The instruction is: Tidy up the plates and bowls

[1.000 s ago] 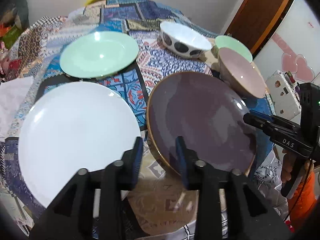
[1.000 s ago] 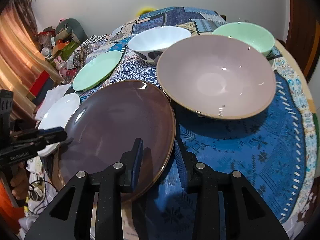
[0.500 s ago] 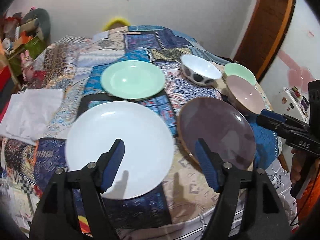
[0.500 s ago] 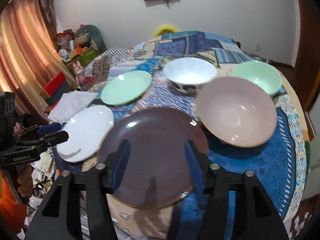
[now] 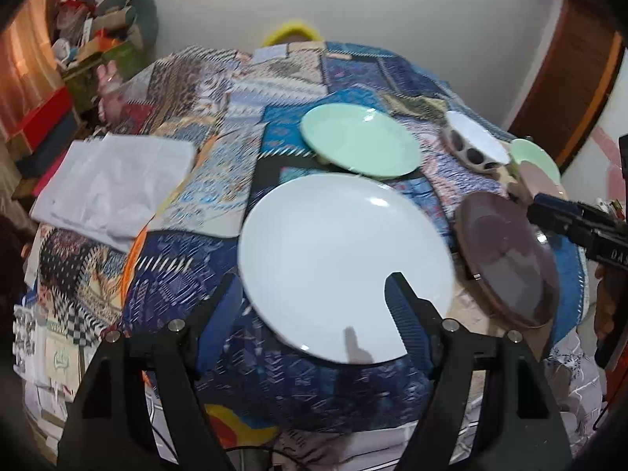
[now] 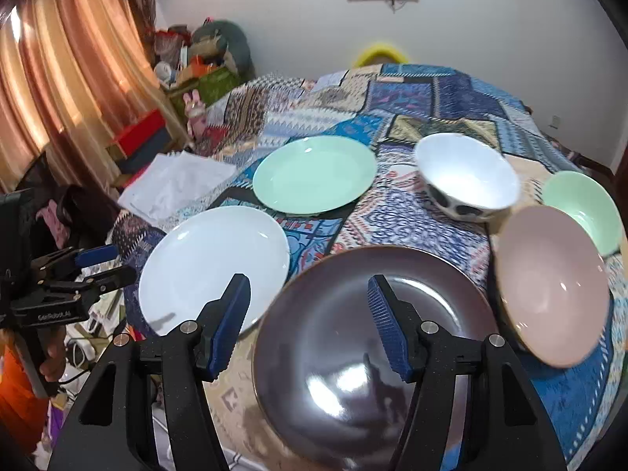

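Three plates lie on the patchwork-covered table: a white plate (image 5: 345, 271) (image 6: 214, 263), a mint plate (image 5: 359, 139) (image 6: 314, 174) behind it, and a dark brown plate (image 5: 506, 255) (image 6: 376, 353) at the near edge. Further right stand a spotted white bowl (image 6: 467, 180) (image 5: 475, 143), a pink bowl (image 6: 549, 286) and a mint bowl (image 6: 585, 208). My left gripper (image 5: 312, 294) (image 6: 114, 265) hangs open above the white plate's near rim, holding nothing. Over the dark plate my right gripper (image 6: 308, 298) (image 5: 549, 212) is open too, clear of it.
A crumpled white cloth (image 5: 114, 184) (image 6: 176, 184) lies at the table's left side. Boxes and clutter (image 6: 196, 62) pile up by the curtain (image 6: 59, 98) beyond. A wooden door (image 5: 569, 78) stands at the right. The table's near edge drops off just below both grippers.
Both grippers opened wide and drew back up from the dark plate's rim. The left one swung left over the white plate; the right one now faces the dark plate from higher.
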### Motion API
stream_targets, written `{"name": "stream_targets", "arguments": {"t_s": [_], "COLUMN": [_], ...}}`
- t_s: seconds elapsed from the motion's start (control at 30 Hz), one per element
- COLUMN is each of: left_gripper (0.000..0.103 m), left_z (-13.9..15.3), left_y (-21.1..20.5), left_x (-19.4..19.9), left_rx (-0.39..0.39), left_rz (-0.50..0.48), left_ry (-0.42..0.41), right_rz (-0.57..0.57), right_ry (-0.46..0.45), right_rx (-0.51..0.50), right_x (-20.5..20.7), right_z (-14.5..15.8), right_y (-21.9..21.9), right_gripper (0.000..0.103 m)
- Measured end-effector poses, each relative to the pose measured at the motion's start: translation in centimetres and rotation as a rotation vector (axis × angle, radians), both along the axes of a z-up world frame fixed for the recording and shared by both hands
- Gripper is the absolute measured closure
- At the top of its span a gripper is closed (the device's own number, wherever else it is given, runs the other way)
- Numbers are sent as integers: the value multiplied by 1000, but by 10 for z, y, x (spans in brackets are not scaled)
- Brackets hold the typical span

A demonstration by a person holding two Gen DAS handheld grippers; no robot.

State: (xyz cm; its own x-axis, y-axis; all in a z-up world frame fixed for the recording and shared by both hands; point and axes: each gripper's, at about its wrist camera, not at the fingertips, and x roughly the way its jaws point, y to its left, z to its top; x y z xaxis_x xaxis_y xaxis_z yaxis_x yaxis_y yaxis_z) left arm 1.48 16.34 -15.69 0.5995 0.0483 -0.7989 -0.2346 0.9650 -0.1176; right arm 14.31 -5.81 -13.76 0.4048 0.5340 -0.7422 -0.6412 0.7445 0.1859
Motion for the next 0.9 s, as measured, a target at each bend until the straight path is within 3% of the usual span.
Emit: {"name": "stream_targets", "arguments": {"t_s": [0.37, 0.6, 0.9], "left_gripper": [29, 57, 66], "left_z": [-40, -56, -56], "left_y": [29, 36, 35], "left_x": [3, 10, 10], "left_rx": [-115, -171, -215], "left_rz": [29, 31, 17], "left_ry": [92, 137, 134], "right_rz": [127, 186, 226], "right_ry": [82, 147, 214], "right_rx": [-114, -172, -244], "right_x": [27, 42, 55], "right_z": [-35, -54, -70], "right_y": [61, 83, 103], "right_gripper": [45, 60, 76]}}
